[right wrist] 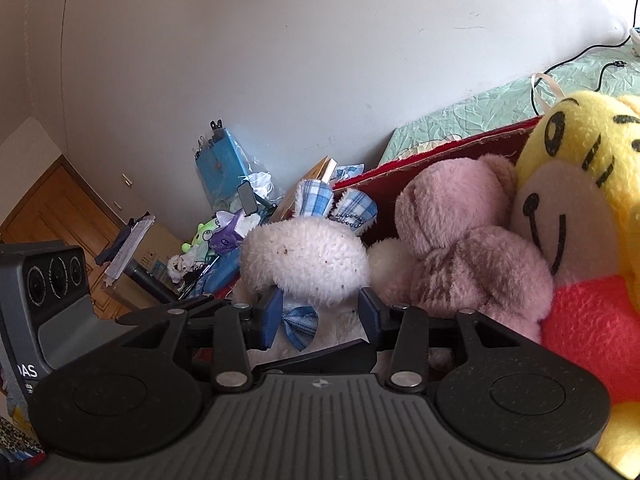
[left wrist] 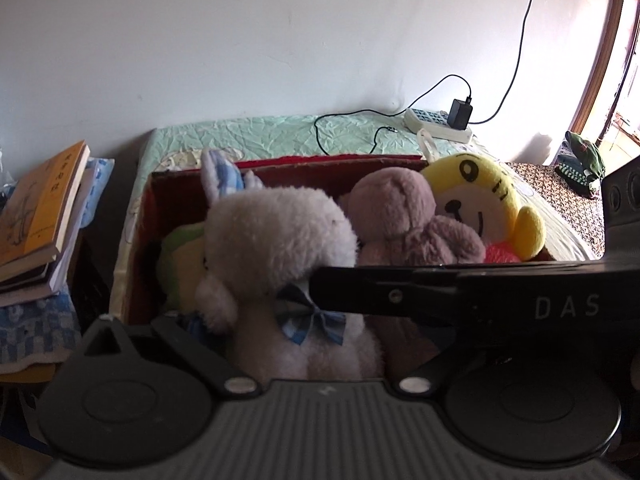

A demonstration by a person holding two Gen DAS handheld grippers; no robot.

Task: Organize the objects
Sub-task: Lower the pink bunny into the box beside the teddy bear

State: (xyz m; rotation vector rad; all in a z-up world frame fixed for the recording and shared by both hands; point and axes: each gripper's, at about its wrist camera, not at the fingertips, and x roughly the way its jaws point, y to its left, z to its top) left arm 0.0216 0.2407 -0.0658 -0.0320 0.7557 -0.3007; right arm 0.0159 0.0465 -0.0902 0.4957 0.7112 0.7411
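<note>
Left wrist view: one bed (left wrist: 280, 136) with a green cover carries one red-lined cardboard box (left wrist: 160, 200). Four soft toys sit packed together inside the box: one white rabbit (left wrist: 280, 248) with checked blue ears and bow tie at front, one pink bear (left wrist: 404, 216) touching its right side, one yellow bear (left wrist: 492, 200) against the right wall, and one green toy (left wrist: 180, 264), mostly hidden at the left. One stack of books (left wrist: 40, 216) stands beside the bed. One power strip (left wrist: 436, 124) lies near the wall.

Left tool (left wrist: 224, 316): jaws spread wide, nothing held. Right tool (right wrist: 320, 314): jaws parted either side of the rabbit's neck at the bow tie (right wrist: 300, 322); whether the pads touch the fur cannot be told.
</note>
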